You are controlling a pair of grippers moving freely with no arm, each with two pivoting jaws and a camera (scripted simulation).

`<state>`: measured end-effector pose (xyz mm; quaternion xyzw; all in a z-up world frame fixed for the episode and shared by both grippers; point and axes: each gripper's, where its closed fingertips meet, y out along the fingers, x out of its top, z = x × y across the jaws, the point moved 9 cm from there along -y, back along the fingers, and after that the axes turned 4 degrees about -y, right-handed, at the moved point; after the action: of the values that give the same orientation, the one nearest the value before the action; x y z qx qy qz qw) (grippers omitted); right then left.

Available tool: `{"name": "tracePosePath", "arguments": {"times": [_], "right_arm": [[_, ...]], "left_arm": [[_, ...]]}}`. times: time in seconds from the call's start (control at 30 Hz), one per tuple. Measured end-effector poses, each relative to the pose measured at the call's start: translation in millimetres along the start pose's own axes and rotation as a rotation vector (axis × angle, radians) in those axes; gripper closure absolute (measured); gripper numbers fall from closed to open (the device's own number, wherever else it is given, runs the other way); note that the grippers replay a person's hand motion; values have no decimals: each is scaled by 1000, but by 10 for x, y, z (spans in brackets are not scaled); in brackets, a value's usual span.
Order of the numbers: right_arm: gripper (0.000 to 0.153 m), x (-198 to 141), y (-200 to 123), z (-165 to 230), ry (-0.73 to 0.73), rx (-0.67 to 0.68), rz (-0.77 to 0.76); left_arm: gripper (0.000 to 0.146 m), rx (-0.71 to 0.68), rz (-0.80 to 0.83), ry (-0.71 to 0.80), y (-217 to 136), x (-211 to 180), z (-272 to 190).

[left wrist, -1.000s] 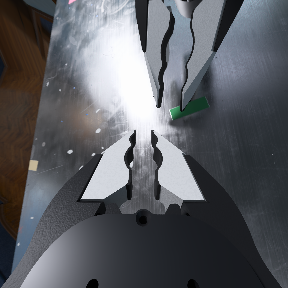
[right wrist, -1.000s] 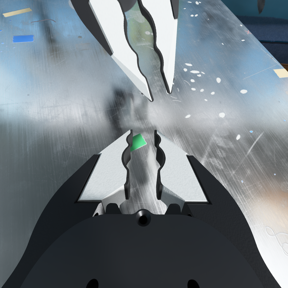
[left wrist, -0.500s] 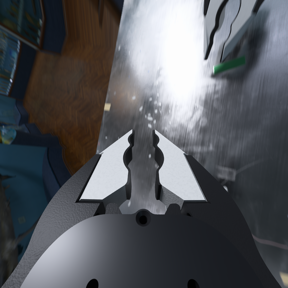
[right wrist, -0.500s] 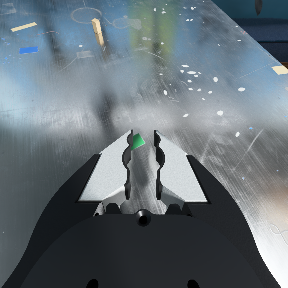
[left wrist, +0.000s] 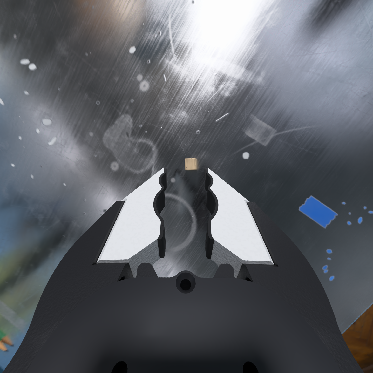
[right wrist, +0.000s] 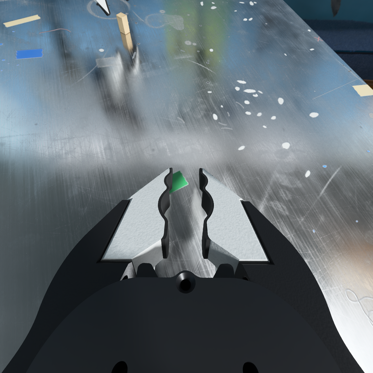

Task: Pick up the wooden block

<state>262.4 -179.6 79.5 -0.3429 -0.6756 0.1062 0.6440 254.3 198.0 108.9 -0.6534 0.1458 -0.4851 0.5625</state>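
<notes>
Pale wood, square-ended: wooden block [left wrist: 190, 163] standing upright on the scratched metal table [left wrist: 302, 80], seen end-on from above in the left wrist view, tall and slim in the right wrist view [right wrist: 123, 22]. Landmark for all places: that block. Directly above it and apart from it, left gripper [left wrist: 185, 171], fingers pointing down, jaws parted to a moderate gap, nothing between them; gap lined up with the block's top, probably so that a straight descent brings a finger to either side. One fingertip of it [right wrist: 104, 6] just beside the block in the right wrist view. Well apart from the block, right gripper [right wrist: 185, 171], low over the table, jaws likewise moderately parted and empty, seemingly kept clear of the approach. Under its tips, a green tape scrap [right wrist: 178, 181]. Off to one side of the block, blue tape [left wrist: 316, 212]. Grasp not yet made.
</notes>
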Motion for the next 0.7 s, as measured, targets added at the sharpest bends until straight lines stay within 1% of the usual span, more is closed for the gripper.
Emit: {"name": "tracePosePath", "arguments": {"times": [0.07, 0.23, 0.33, 0.43, 0.7], "right_arm": [[127, -1, 0, -1, 1, 2, -1], [127, -2, 6, -2, 1, 8, 4], [127, -3, 4, -4, 4, 9, 2], [127, -3, 2, -5, 5, 10, 0], [127, 0, -9, -9, 9, 13, -10]], "left_arm": [[112, -5, -20, -40, 61, -66, -5], [123, -28, -62, -69, 174, -106, -50], [134, -18, -78, -75, 202, -90, -34], [135, -11, -94, -72, 219, -75, -22], [135, 62, -142, -21, 222, -13, -50]]}}
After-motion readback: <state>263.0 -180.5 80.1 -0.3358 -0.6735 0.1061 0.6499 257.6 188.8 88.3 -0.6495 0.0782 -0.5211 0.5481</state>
